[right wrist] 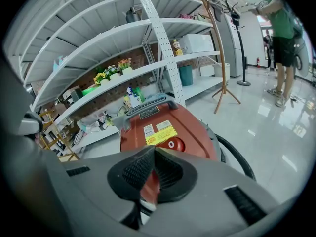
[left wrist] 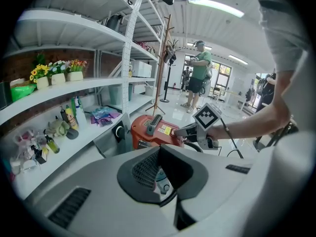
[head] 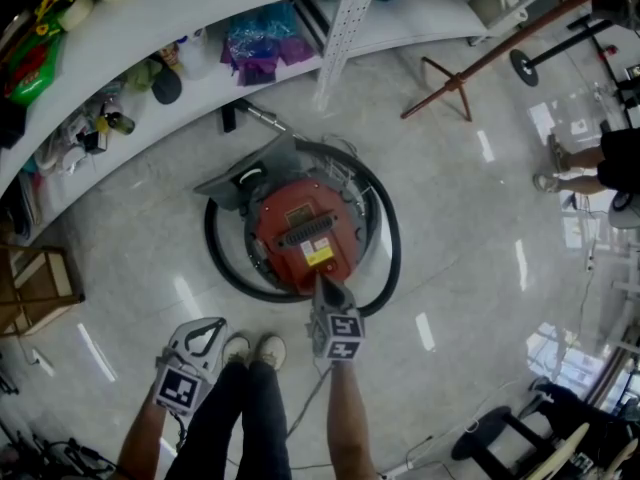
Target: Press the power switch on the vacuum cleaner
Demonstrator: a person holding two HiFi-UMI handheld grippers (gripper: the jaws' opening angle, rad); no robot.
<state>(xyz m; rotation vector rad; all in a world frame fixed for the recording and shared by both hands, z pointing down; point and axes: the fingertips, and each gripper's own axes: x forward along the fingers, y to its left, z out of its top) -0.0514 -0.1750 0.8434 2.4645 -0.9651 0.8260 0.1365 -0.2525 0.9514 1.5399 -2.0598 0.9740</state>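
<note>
1. Head view: white shelves [head: 190, 8] curve above a glossy floor [head: 470, 218].
2. Red vacuum cleaner [head: 300, 230] sits on that floor, ringed by its black hose [head: 393, 238].
3. Right gripper [head: 328, 293], jaws pressed together, tip at the lid, just beside the round power switch [right wrist: 171, 144].
4. Left gripper [head: 207, 336] hangs by the person's shoes [head: 255, 348], jaws pressed together, pinching nothing.

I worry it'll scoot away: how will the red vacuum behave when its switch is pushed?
Squat and bulky, the vacuum cleaner probably won't tip. On the glossy floor it might slide a little.
</note>
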